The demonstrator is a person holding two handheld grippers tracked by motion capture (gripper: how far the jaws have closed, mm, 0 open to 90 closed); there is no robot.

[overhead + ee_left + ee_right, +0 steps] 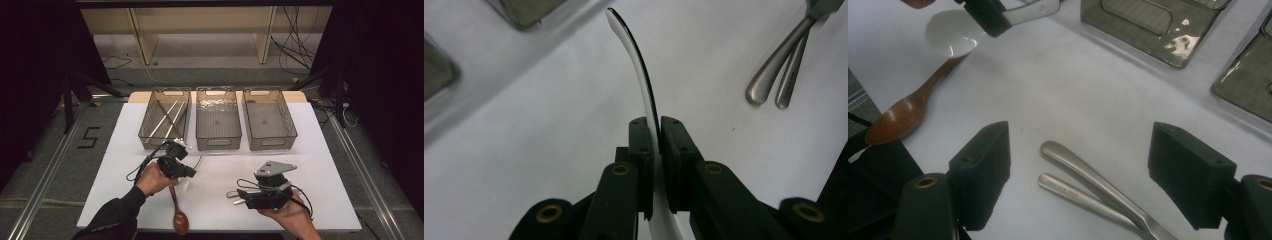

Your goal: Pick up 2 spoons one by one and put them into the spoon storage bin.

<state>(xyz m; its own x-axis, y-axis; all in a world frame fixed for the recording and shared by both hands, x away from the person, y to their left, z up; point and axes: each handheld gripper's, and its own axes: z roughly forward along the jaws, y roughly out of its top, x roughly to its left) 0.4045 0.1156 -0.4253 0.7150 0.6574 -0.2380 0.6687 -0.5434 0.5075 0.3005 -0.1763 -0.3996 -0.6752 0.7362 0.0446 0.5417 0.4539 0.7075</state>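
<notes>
The high view looks forward and down from above the person's side onto the whole white rectangular table; the left gripper view sits close, looking along its black jaws at the tabletop; the right gripper view sits equally close; both share the two silver metal utensil handles.

Three bins behind, wooden spoon front-left, metal cutlery front-right

Dim surroundings, evenly lit table, soft focus, faint shadows.
</notes>
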